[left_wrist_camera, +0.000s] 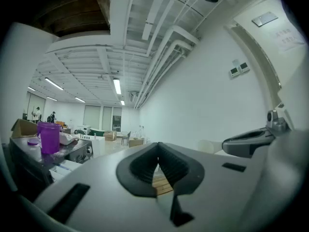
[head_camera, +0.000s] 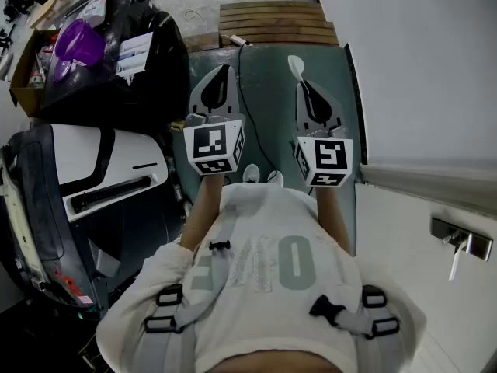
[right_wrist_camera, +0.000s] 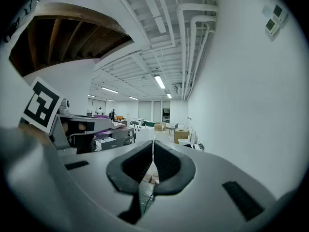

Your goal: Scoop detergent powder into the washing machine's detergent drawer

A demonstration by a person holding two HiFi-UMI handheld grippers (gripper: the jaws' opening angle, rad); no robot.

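**White-shirted person holds two clenched, empty grippers over a green mat**

Closest to the head camera is the person's white shirt (head_camera: 264, 286), crossed by grey harness straps (head_camera: 210, 278) with black buckles. Both forearms reach forward from it. Each hand holds a gripper topped by a cube with square black-and-white markers.

The left gripper (head_camera: 220, 84) and right gripper (head_camera: 307, 92) sit side by side, near each other but apart, and both point away from the body. In each gripper's own view the dark ribbed pads (left_wrist_camera: 140, 166) (right_wrist_camera: 137, 166) are pressed together with nothing between them.

Under the grippers lies a green floor mat (head_camera: 264, 130) with a thin black cable (head_camera: 250, 107) running across it.

At the person's left is a white and black appliance (head_camera: 101, 165) with a long dark slot. Whether it is the washing machine, I cannot tell.

At the right is a white door (head_camera: 419, 224) with a metal handle (head_camera: 462, 243).

Farther ahead, a purple cup (head_camera: 78, 43) stands on a black unit (head_camera: 147, 76), and a slatted wooden pallet (head_camera: 276, 23) lies beyond the mat.
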